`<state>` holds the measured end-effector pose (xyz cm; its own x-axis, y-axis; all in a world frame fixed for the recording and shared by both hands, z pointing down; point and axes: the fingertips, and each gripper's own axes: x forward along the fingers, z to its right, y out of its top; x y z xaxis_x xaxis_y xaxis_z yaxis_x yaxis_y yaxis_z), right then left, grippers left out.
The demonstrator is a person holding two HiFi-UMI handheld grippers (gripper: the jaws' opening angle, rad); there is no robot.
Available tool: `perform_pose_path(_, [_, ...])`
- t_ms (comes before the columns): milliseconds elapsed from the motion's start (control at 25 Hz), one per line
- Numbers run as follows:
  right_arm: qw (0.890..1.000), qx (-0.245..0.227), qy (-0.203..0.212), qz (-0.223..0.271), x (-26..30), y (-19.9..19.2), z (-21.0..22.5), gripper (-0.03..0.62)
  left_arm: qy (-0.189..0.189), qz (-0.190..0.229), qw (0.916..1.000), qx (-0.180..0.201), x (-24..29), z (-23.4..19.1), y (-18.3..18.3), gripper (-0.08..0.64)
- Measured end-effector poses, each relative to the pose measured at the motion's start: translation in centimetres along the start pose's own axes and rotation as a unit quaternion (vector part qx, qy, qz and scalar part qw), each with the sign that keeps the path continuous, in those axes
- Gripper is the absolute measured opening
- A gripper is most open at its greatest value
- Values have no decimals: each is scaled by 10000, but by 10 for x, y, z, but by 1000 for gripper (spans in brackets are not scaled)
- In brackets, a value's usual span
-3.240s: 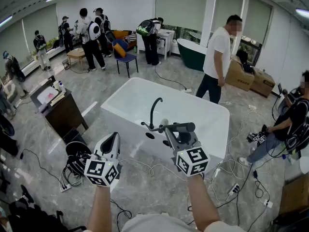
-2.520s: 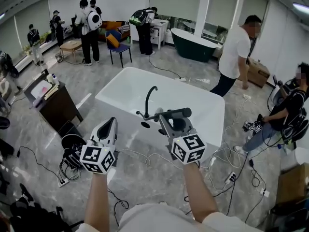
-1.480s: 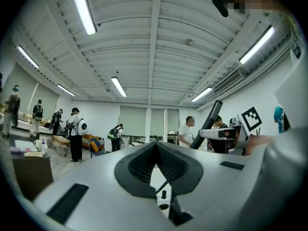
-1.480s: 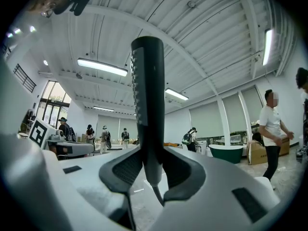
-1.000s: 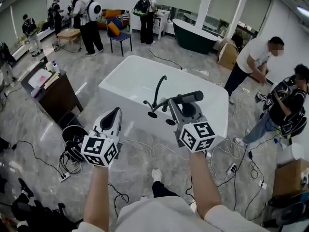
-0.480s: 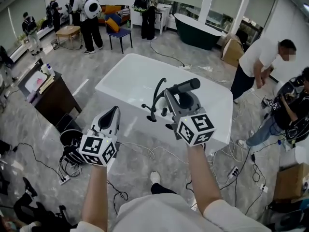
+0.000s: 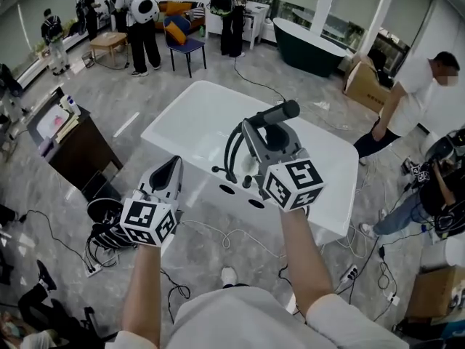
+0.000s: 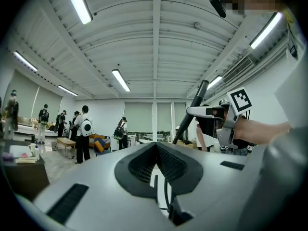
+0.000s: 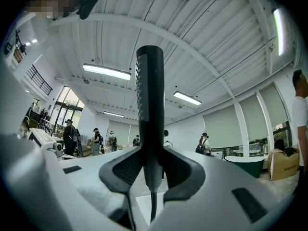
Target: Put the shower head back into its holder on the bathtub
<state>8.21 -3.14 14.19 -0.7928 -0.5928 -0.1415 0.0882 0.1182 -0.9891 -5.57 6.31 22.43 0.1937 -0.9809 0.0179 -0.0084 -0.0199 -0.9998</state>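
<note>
Shower head (image 7: 275, 113) is held clamped in right gripper (image 7: 267, 130) jaws over bathtub (image 7: 190, 112) near edge. Left gripper (image 7: 173, 168) jaws are closed together, empty.

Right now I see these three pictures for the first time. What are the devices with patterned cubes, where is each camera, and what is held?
There is no robot: a person holds a two-jaw gripper in each hand; the cubes are part of them. The wide picture comes from a camera on the person's head, looking down at a white bathtub with a dark faucet. The other two come from cameras on the grippers. The right gripper is shut on a dark shower head; the left gripper is shut and empty.
</note>
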Motion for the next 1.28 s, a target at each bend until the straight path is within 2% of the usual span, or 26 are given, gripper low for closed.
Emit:
perform_pose_path(240, [9995,132,230,-165,40,-27,30,141,107,0,9999,15,54,-14,4,9])
perform_pose_path(520, [9989,103,454,-39,74,-17,49,141,190,-46,9998,10,87,-19,2,9])
perform_pose_path(720, [9985,155,523,-58,91,-25,54,141,230,-128,9997,20,98,-29,-5,9])
perform_pose_path(1000, [9986,156,497,-58,128,-32,64,141,105,-229,9997,-62,128,-52,-20,9])
perform_pose_path(1280, [9990,41,407,-175,192,-48,72,141,-105,-338,9991,-224,173,-100,-39,9])
